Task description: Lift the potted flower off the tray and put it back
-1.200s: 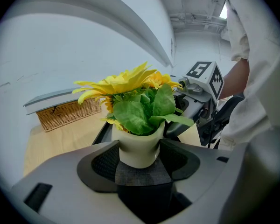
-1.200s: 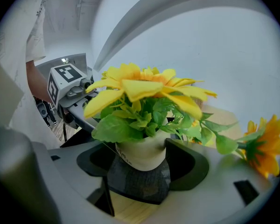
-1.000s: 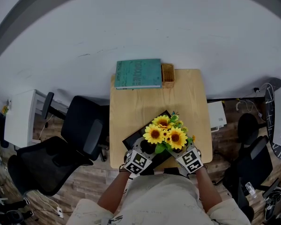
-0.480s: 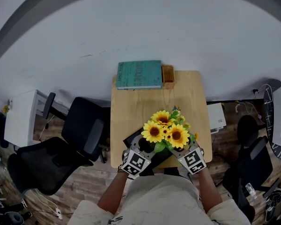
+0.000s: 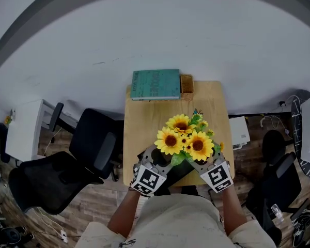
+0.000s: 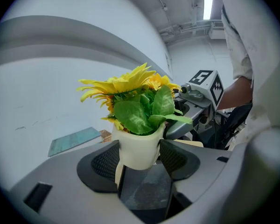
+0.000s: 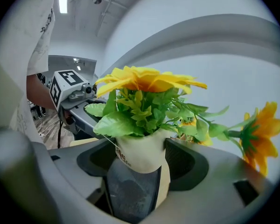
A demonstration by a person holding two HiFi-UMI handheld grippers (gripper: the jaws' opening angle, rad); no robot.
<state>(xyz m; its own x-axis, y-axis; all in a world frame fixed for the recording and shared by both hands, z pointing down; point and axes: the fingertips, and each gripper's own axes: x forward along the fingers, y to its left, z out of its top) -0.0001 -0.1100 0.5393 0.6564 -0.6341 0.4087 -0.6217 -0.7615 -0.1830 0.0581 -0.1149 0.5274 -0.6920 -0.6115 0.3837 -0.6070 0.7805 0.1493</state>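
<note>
The potted flower [image 5: 185, 140], yellow sunflowers with green leaves in a cream pot, is held up over the black tray [image 5: 146, 155] at the table's near edge. My left gripper [image 5: 162, 163] and right gripper [image 5: 199, 162] clamp the pot from either side. In the left gripper view the cream pot [image 6: 137, 148] sits squeezed between the dark pads [image 6: 105, 162], with the tray [image 6: 147, 192] below it. From the right gripper view the pot [image 7: 142, 153] is likewise pinched, and the tray [image 7: 130, 195] lies underneath. The pot's base is hidden in the head view.
The small wooden table [image 5: 144, 118] carries a teal book [image 5: 155, 84] and a little woven basket [image 5: 186, 84] at its far edge. Black office chairs [image 5: 88, 149] stand to the left, and another chair [image 5: 274, 143] and a white box [image 5: 239, 130] to the right.
Both grippers have risen with the pot; the flowers look larger and sit farther from the near edge. The tray has stayed on the table.
</note>
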